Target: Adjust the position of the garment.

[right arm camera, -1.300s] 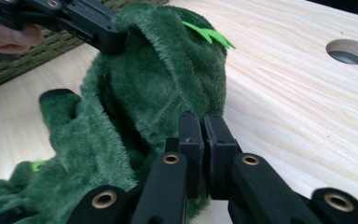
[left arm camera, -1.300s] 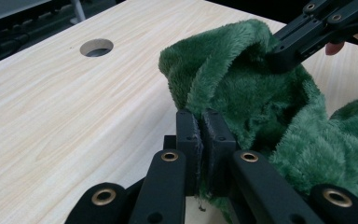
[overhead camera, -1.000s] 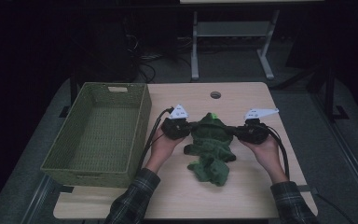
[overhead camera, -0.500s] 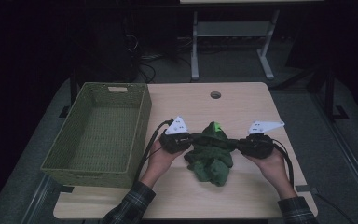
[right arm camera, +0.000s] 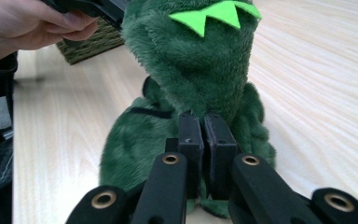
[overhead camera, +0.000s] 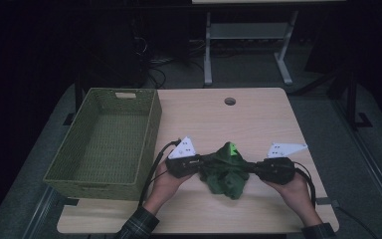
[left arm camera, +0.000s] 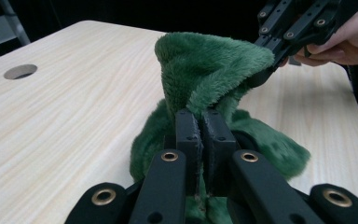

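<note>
**Green plush held between two grippers, basket waiting to the left**

The table (overhead camera: 258, 114) is mostly bare, which leaves room to work the soft piece near the person's edge. Beyond the left gripper (overhead camera: 199, 163), on its outer side, the basket (overhead camera: 144, 107) stands with its mouth up and nothing in it; it looks like the likely place for the plush, set close enough for a short carry.

The plush (overhead camera: 228, 172) hangs between the two grippers, pinched on opposite sides, so that its middle rises in a peak with a bright green spiked trim (right arm camera: 214, 14) at the top, while its lower folds sag to the table just below the jaws. A grip from both sides likely keeps a limp fabric thing spread and under control, as for folding or lifting it whole.

The left gripper's jaws are pressed together on a fold of the pile, seen in its own view (left arm camera: 199, 135). The right gripper (overhead camera: 261, 167) does the same on the far side; in its view (right arm camera: 200, 135) the jaws bite the plush low, under the trim. Each hand (overhead camera: 166, 181) wraps its gripper from behind, low to the table.
</note>
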The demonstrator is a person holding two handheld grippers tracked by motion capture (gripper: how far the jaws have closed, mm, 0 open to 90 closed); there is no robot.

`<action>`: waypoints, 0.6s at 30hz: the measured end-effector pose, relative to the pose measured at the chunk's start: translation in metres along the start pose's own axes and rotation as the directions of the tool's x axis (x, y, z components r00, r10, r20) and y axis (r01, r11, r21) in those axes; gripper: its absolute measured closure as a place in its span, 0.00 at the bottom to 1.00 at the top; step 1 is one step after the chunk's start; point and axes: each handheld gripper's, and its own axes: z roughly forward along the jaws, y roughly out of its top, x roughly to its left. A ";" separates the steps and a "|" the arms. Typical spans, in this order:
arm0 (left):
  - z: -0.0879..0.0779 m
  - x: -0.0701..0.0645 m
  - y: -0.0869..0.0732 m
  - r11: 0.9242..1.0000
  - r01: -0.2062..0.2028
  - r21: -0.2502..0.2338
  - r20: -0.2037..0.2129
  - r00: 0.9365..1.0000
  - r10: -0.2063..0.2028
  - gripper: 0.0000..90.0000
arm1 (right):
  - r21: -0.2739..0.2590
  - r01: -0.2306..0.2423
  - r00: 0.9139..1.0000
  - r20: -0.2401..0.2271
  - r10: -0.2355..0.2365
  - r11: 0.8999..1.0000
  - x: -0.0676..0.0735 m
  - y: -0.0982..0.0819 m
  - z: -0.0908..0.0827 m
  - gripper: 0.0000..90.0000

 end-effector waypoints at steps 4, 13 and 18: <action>-0.001 -0.006 -0.008 1.000 0.004 0.001 0.021 1.000 -0.004 0.96 | 0.009 0.004 1.000 -0.013 -0.004 1.000 0.006 -0.007 -0.001 0.96; -0.003 -0.020 -0.020 0.999 -0.023 0.031 0.071 0.997 0.021 0.96 | 0.020 -0.001 0.999 -0.043 0.002 1.000 0.018 -0.018 -0.004 0.96; -0.001 -0.025 -0.028 0.997 -0.037 0.064 0.100 0.995 0.030 0.96 | 0.035 0.011 0.998 -0.057 -0.009 0.999 0.024 -0.027 -0.005 0.96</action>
